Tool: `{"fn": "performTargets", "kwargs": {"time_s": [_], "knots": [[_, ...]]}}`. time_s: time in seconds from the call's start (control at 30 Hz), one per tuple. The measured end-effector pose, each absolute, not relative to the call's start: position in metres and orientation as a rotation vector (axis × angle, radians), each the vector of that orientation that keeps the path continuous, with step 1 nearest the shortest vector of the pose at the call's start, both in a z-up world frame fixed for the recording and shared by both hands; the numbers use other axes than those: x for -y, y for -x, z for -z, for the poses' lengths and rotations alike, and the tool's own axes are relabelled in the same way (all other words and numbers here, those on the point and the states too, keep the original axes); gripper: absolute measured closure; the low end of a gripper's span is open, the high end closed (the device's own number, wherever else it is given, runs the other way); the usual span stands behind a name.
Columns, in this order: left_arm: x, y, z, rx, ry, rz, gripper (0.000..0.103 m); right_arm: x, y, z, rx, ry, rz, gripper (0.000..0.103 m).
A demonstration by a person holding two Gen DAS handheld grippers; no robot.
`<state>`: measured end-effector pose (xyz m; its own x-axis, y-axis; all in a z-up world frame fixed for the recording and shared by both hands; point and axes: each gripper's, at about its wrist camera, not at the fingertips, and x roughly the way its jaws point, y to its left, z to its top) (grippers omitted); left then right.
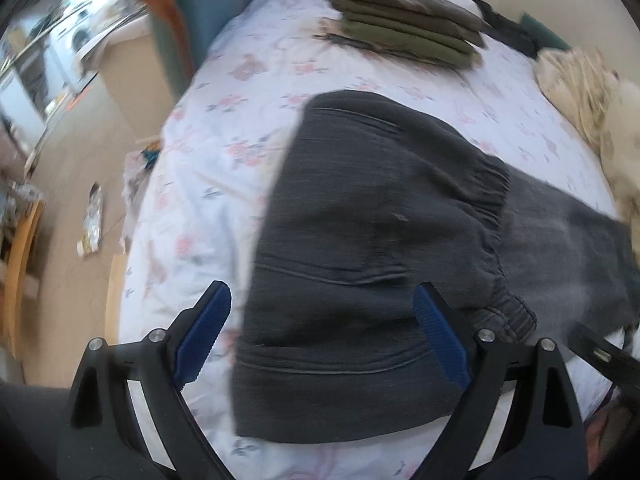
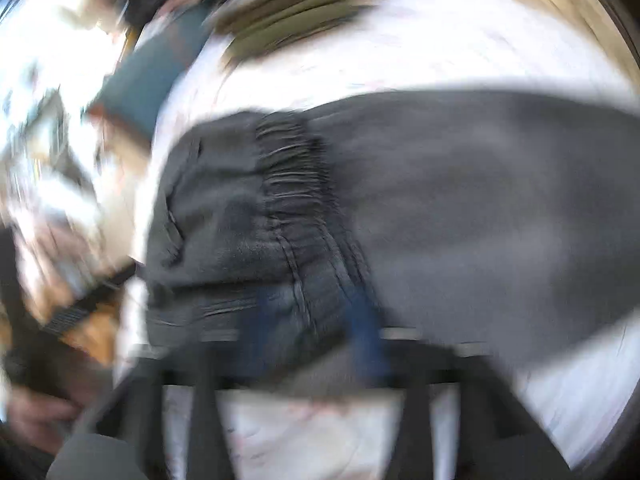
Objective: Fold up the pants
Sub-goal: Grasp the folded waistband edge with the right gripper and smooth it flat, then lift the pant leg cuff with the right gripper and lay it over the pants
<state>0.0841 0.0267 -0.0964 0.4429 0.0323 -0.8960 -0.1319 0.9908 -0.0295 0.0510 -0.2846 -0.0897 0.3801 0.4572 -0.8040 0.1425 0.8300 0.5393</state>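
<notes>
**Grey pants half-folded on the bed, both tongs free**

Nearest, in the left wrist view: left gripper (image 1: 322, 334) spread wide, blue pads (image 1: 202, 336) clear of the cloth, nothing between them. In the right wrist view, heavily smeared: right gripper (image 2: 312, 340) poised over the gathered waistband (image 2: 296, 184); blue pads apart, apparently gripping nothing, though blur hides any contact.

Just beyond: one pair of dark grey pants (image 1: 360, 248) lying flat on the floral bedsheet (image 1: 224, 152), upper part doubled over so the elastic waistband lies across the legs.

Judged handling: soft, thick, fairly heavy knit; limp, prone to sag and drag if lifted by one point; not slippery, not fragile. Best taken at the stiffer places, the waistband corners or the folded edge, one tong to each side.

Farther off: one stack of folded olive garments (image 1: 404, 28), about four layers showing. At the far right edge: one crumpled cream heap (image 1: 580, 88).
</notes>
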Motion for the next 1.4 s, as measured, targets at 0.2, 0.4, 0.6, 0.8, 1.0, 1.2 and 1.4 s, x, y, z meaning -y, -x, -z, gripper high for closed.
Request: {"fn": "performTargets", "kwargs": {"time_s": [0.2, 0.4, 0.6, 0.8, 1.0, 1.2, 1.4], "knots": [[0.001, -0.100, 0.120, -1.166, 0.040, -0.096, 0.012, 0.380, 0.005, 0.128, -1.120, -0.979, 0.134, 0.008], [0.002, -0.110, 0.151, -1.287, 0.049, -0.128, 0.012, 0.501, 0.008, 0.138, -0.903, -1.111, 0.460, 0.010], [0.001, -0.110, 0.155, -1.290, 0.045, -0.117, 0.011, 0.590, -0.033, 0.129, -0.814, -1.072, 0.563, 0.027], [0.000, -0.107, 0.155, -1.290, 0.038, -0.113, 0.011, 0.628, -0.038, 0.106, -0.714, -1.015, 0.583, 0.087], [0.002, -0.112, 0.155, -1.294, 0.043, -0.113, 0.011, 0.608, -0.053, 0.048, -0.581, -0.793, 0.433, 0.098], [-0.002, -0.107, 0.147, -1.280, 0.065, -0.102, 0.011, 0.515, -0.088, -0.014, -0.578, -0.488, 0.123, 0.098], [0.000, -0.101, 0.133, -1.237, 0.071, -0.076, 0.011, 0.375, -0.095, -0.046, -0.584, -0.366, -0.198, 0.098]]}}
